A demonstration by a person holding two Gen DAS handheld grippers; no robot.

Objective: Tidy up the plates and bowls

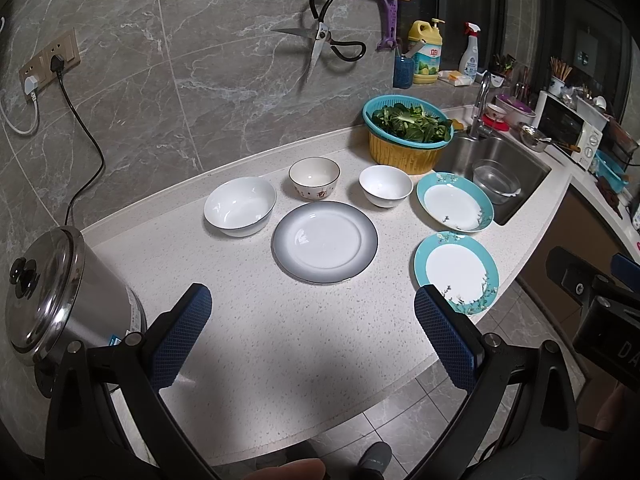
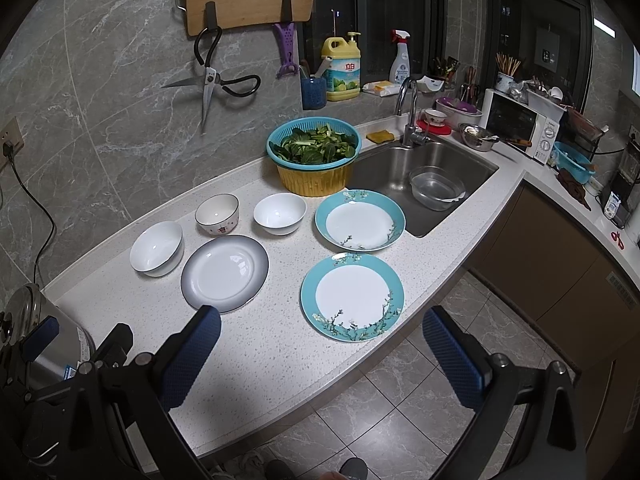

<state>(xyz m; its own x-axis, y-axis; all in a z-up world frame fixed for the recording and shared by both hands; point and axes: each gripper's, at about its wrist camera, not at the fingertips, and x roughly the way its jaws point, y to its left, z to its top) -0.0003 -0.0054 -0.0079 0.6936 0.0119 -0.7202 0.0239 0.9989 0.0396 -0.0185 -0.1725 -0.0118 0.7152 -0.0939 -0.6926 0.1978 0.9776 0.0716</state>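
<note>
Both tongs, left tongs (image 1: 312,336) and right tongs (image 2: 322,354), hang apart and empty above a worktop (image 1: 248,344) holding three bowls and three plates.

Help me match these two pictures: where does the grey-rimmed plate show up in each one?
Left wrist view: the grey-rimmed plate lies at the middle of the picture, just in front of the patterned bowl.
Right wrist view: the same plate lies left of centre, again in front of the patterned bowl.
Shared landmark: the basket of greens beside the sink, behind the dishes in both.
</note>
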